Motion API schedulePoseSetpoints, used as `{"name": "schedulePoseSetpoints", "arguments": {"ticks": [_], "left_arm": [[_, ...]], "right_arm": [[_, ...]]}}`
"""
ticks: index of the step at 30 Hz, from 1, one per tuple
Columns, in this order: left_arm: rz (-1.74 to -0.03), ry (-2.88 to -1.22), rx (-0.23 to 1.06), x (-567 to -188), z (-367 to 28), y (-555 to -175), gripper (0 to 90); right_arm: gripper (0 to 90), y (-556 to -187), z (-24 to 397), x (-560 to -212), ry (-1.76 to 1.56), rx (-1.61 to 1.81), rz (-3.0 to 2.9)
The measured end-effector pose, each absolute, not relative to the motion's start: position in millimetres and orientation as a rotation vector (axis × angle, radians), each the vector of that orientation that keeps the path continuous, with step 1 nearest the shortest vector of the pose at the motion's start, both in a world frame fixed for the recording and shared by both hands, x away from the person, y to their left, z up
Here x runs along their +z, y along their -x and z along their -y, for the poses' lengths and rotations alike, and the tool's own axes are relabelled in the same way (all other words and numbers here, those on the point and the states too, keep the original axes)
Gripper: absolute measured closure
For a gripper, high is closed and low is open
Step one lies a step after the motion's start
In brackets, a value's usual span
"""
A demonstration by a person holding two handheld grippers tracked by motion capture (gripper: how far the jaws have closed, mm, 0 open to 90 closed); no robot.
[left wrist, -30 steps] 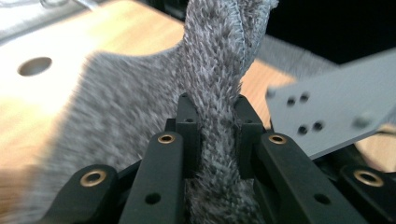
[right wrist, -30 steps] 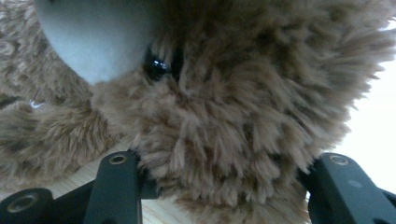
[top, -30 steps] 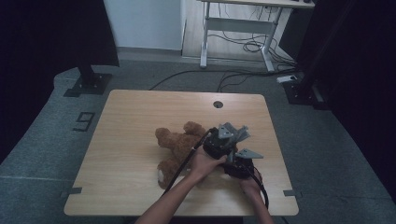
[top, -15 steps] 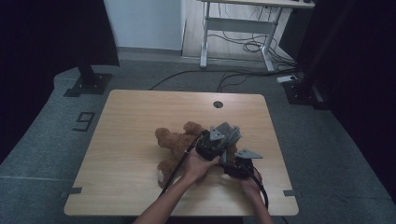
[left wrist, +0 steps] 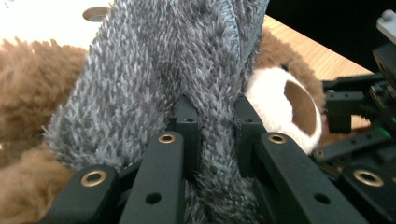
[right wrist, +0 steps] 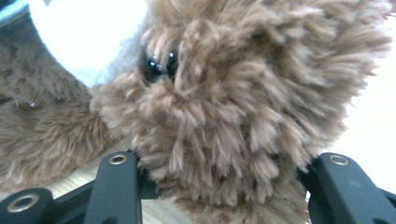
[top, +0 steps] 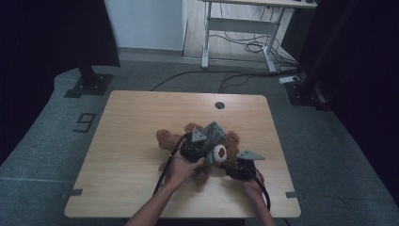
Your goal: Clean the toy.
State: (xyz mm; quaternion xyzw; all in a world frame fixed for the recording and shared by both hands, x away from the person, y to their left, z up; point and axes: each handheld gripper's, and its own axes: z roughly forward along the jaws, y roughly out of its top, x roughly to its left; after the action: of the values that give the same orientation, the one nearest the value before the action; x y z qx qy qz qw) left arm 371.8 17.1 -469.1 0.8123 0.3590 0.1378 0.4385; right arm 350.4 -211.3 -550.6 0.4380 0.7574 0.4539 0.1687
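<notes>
Teddy bear (top: 188,141): lies mid-table (top: 131,122), head toward person's right. Left gripper (left wrist: 212,121): jaws pinched tight on grey cloth (left wrist: 154,70), draped over bear. Right gripper (right wrist: 219,186): jaws clamp bear's head. Progress: cloth partly over bear; fitting seemingly unfinished

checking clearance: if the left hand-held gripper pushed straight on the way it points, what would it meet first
The left hand-held gripper already pinches the grey fuzzy cloth; straight on, probably the teddy bear beneath it.

A fuzzy brown teddy bear (top: 179,139) lies on the wooden worktop (top: 127,127), a fluffy grey cloth (top: 215,134) draped across it.
</notes>
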Motion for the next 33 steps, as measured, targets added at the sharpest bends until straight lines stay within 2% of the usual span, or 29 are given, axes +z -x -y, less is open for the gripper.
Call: {"name": "schedulePoseSetpoints", "arguments": {"ticks": [6, 11, 16, 21, 26, 30, 33], "left_arm": [[-0.85, -2.021, 0.346, -473, -19, -353, 76.8], [-0.767, -2.024, 0.349, -473, -2, -334, 76.7], [-0.711, -2.018, 0.352, -465, 16, -328, 76.7], [-0.7, -2.063, 0.388, -474, 27, -331, 76.7], [-0.696, -2.069, 0.416, -477, 19, -328, 76.9], [-0.769, -2.078, 0.461, -486, -8, -330, 76.6], [-0.795, -2.06, 0.438, -489, -22, -331, 76.8]], "right_arm": [[47.2, -350, 211, -551, -1.251, 1.287, -2.157], [47.3, -351, 211, -551, -1.258, 1.288, -2.157], [47.3, -351, 212, -551, -1.263, 1.293, -2.156], [47.3, -352, 213, -551, -1.275, 1.292, -2.158], [47.4, -351, 212, -551, -1.264, 1.284, -2.162], [47.5, -351, 213, -551, -1.267, 1.294, -2.159], [47.5, -351, 212, -551, -1.254, 1.291, -2.162]]}}
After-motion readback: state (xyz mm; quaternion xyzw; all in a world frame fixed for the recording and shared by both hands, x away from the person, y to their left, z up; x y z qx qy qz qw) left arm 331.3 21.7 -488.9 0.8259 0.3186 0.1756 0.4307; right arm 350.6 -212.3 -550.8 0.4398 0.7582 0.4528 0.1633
